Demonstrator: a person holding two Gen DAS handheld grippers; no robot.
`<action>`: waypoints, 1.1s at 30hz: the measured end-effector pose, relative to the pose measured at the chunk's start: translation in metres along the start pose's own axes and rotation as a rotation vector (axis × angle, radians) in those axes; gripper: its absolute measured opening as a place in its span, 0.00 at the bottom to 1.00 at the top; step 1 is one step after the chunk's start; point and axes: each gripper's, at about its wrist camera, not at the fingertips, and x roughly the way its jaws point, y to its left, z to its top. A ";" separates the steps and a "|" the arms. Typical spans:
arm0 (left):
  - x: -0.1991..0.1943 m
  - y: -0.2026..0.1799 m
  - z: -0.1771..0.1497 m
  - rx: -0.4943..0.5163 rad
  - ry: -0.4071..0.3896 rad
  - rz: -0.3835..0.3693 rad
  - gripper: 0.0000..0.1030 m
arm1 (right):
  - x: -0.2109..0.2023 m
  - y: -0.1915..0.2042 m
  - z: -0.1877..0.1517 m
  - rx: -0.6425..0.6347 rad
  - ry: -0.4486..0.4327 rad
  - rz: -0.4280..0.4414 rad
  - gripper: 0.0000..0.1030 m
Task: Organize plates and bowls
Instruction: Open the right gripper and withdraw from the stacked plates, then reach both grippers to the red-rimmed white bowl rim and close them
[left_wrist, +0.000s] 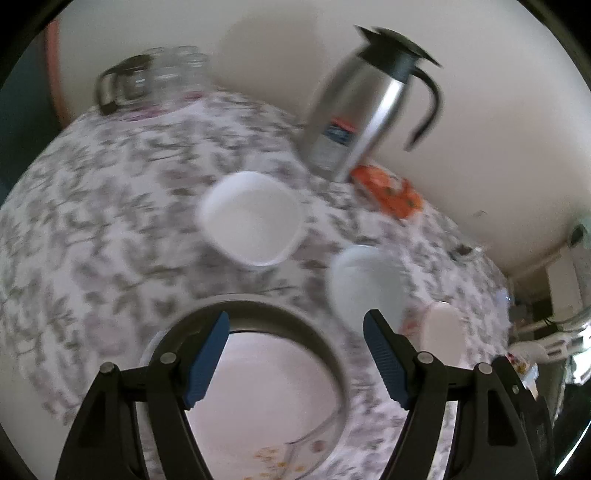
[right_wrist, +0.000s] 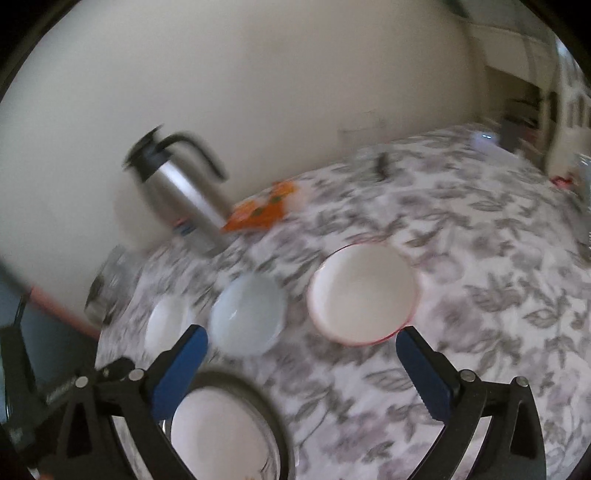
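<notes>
Between my left gripper's (left_wrist: 295, 354) blue pads nothing is held; the jaws stand spread above the dark-rimmed plate (left_wrist: 273, 391), which lies flat on the floral tablecloth (left_wrist: 110, 229) just below them. My right gripper (right_wrist: 301, 373) is spread wider, also empty, with the same plate (right_wrist: 218, 435) under its left finger. Beyond sit three bowls in a loose row: a square white bowl (left_wrist: 253, 218) farthest left, a pale blue bowl (right_wrist: 247, 314) in the middle, and a red-rimmed bowl (right_wrist: 364, 293) nearest my right jaws, all apart from each other. A steel flask (left_wrist: 354, 118) and an orange packet (right_wrist: 264, 212) stand back by the wall.

I judge the next job is nesting the bowls. I'd take the red-rimmed one by its near rim with the right gripper, one pad inside, one outside, closing gently so it doesn't skid on the cloth. Both views are blurred, so I'd steady before committing.
</notes>
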 end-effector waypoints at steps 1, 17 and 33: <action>0.004 -0.009 -0.001 0.008 0.004 -0.009 0.74 | 0.003 -0.009 0.006 0.038 -0.001 -0.017 1.00; 0.098 -0.121 -0.031 0.182 0.185 -0.174 0.66 | 0.054 -0.102 0.014 0.231 0.066 -0.159 0.79; 0.139 -0.155 -0.047 0.288 0.196 -0.164 0.30 | 0.087 -0.090 0.017 0.122 0.093 -0.084 0.44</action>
